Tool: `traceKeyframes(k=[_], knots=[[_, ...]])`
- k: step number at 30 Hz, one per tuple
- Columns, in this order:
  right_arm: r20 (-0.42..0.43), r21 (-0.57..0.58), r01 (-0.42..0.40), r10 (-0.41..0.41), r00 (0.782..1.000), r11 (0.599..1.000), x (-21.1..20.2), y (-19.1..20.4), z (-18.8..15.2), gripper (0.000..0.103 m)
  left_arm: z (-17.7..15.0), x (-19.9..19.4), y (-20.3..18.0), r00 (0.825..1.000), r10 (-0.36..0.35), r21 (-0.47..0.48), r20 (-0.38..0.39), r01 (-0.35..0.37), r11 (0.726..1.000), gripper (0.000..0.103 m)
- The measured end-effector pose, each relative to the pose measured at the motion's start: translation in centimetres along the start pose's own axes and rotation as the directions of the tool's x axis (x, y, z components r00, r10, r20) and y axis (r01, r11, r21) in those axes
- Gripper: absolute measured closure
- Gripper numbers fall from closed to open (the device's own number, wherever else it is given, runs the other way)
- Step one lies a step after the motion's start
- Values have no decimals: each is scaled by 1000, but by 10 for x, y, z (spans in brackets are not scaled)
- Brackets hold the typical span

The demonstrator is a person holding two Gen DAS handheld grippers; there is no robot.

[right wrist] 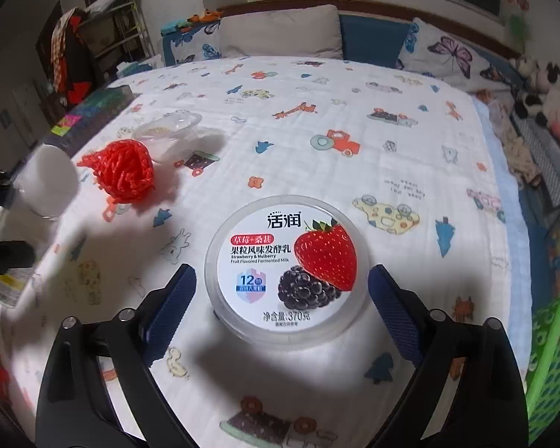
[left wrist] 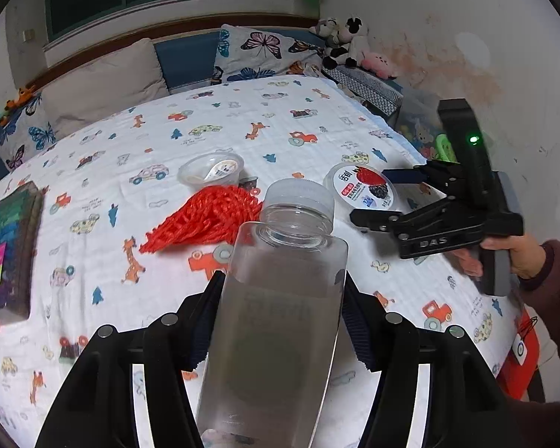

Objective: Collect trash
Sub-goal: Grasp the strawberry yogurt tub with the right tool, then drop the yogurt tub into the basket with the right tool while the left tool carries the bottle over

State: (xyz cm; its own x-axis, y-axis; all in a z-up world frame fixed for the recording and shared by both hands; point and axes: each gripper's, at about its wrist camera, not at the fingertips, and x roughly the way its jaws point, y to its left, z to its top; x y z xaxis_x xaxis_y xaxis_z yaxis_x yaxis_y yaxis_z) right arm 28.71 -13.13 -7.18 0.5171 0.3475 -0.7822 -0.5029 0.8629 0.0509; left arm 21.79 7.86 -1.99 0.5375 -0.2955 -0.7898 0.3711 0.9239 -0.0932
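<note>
My left gripper [left wrist: 282,280] is shut on a clear plastic bottle [left wrist: 280,317] with a pale cap, held above the bed with the cap pointing away from the camera. In the right wrist view the bottle [right wrist: 44,186] shows blurred at the left edge. A round yogurt tub [right wrist: 287,261] with a strawberry and mulberry lid stands on the patterned sheet [right wrist: 354,112]. My right gripper [right wrist: 282,268] is open, with a blue pad on each side of the tub and a small gap. From the left wrist view the right gripper [left wrist: 373,198] reaches the tub [left wrist: 362,186] from the right.
A red mesh net [left wrist: 209,220] and a clear plastic cup [left wrist: 212,171] lie beyond the bottle. A colourful flat pack [left wrist: 3,254] sits at the bed's left edge. Pillows [left wrist: 104,82] and plush toys [left wrist: 343,41] line the headboard. A green basket [right wrist: 556,354] stands right of the bed.
</note>
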Motion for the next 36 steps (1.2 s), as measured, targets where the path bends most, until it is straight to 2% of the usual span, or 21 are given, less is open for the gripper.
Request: traceKeyframes(k=[4, 10, 21, 28, 36], knots=[[-7, -15, 34, -34, 999, 999, 3, 2, -1, 12, -3, 1, 0, 1000, -3, -16, -1, 3, 1000, 45], [4, 13, 25, -25, 1000, 1000, -4, -2, -6, 14, -5, -2, -5, 1000, -22, -35, 13, 23, 999, 45], [96, 109, 0, -10, 995, 994, -62, -21, -27, 14, 5, -8, -36, 997, -57, 2, 44, 57, 998, 45], [140, 210, 75, -106, 985, 975, -110, -63, -54, 14, 22, -2, -75, 993, -111, 62, 50, 108, 992, 45], [101, 343, 194, -242, 965, 919, -144, -131, -102, 14, 49, 16, -133, 981, -188, 126, 39, 181, 975, 45]])
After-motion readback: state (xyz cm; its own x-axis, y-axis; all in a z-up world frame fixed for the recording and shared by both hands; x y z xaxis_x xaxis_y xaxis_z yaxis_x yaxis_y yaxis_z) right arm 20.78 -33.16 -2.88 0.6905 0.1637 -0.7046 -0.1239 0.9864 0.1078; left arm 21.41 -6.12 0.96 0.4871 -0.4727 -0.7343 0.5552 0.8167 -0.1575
